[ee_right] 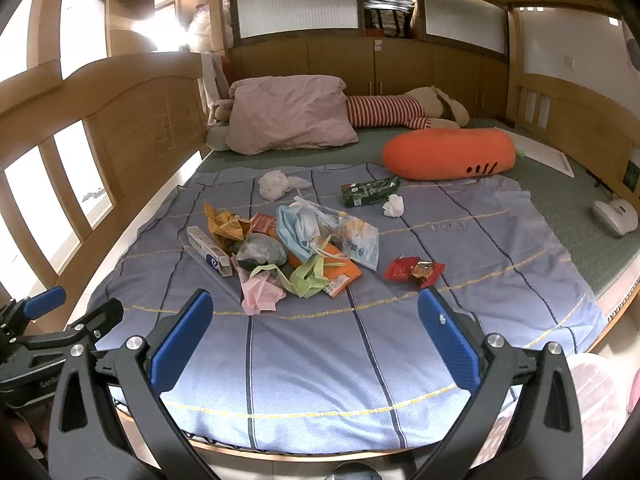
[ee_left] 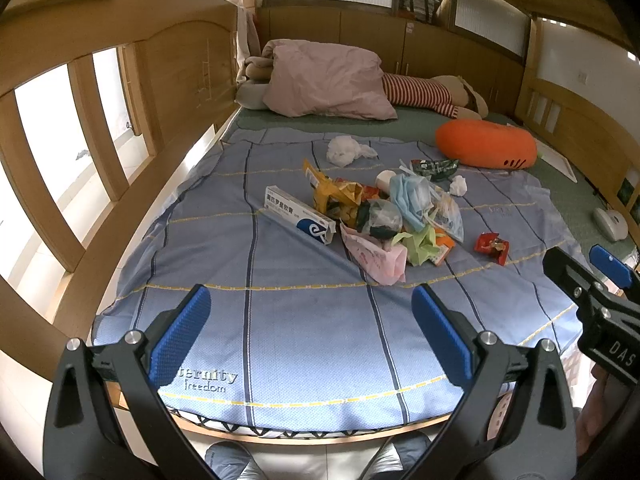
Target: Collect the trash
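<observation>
Left gripper (ee_left: 311, 334) spread wide and empty, right gripper (ee_right: 316, 338) likewise, both over the blue sheet (ee_left: 304, 340), trash pile (ee_left: 372, 216) ahead, perhaps a mask (ee_right: 298, 228) on top

the sheet (ee_right: 320, 360) on the bed is light blue, crossed by dark blue stripes and thin yellow dashed lines; beyond it the mattress cover (ee_right: 560, 200) is dull green. the bed frame (ee_right: 132, 120) is light honey wood. far left lies a pale pink pillow (ee_right: 288, 118), beside it a plush toy (ee_right: 384, 111) in red and white stripes with tan limbs. the carrot cushion (ee_right: 448, 152) is bright orange with short black marks. in the trash pile: a white and blue box (ee_right: 210, 256), a yellow wrapper (ee_right: 226, 222), a light blue face mask (ee_right: 298, 232), a lime green bag (ee_right: 308, 278), a pink bag (ee_right: 260, 294), a red wrapper (ee_right: 414, 270), a dark green packet (ee_right: 370, 191), white tissue (ee_right: 274, 184). both tongs (ee_left: 310, 316) (ee_right: 316, 320) are black with blue pads.
</observation>
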### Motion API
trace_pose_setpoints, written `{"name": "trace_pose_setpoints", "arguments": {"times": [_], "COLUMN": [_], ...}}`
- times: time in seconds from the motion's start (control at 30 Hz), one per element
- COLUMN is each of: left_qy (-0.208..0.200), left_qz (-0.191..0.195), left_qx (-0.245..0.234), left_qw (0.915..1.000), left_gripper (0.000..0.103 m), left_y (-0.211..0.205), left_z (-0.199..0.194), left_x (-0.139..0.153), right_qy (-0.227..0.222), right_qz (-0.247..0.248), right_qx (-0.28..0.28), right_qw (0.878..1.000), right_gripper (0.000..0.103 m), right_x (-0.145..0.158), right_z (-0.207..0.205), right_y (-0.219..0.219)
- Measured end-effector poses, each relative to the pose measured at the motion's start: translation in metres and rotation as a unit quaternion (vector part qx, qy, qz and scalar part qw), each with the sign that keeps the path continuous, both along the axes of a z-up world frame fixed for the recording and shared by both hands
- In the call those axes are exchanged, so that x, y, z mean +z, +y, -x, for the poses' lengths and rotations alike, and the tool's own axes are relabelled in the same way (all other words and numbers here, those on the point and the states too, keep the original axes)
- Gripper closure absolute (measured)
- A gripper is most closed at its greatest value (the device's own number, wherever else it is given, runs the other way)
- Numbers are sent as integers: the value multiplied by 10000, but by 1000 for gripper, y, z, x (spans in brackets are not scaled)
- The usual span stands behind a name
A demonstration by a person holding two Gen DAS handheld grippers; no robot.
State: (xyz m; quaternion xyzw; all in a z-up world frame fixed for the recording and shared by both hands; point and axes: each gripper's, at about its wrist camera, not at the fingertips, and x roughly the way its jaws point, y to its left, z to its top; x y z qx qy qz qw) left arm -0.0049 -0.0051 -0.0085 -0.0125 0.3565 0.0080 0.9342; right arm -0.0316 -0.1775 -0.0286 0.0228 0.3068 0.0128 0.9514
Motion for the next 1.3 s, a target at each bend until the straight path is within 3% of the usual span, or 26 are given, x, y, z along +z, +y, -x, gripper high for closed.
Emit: {"name": "trace_pose_setpoints", "arguments": {"times": [1.07,1.23,1.3], "left_qy": [70,-10,140], "left_qz": [-16,-35,-118], "left_qx": [-128,-330,-431], "left_qw": [9999,9994,9989], "left_gripper": [3,3,3], "left_y": [-6,-12,-19], "left_z": [-3,-10,-20], "left_x": [-3,-16,-29], "right_qy": [62,-46,-52], "right_qz": [-88,-482,-825], "right_qx": [-16,-221,-324], "right_qw": [9999,9986,9960], "right_gripper": [2,2,2], "right_x": [-1,-10,-13], "right_z": [-5,-10,-14], "right_y": [-1,-12,-19]}}
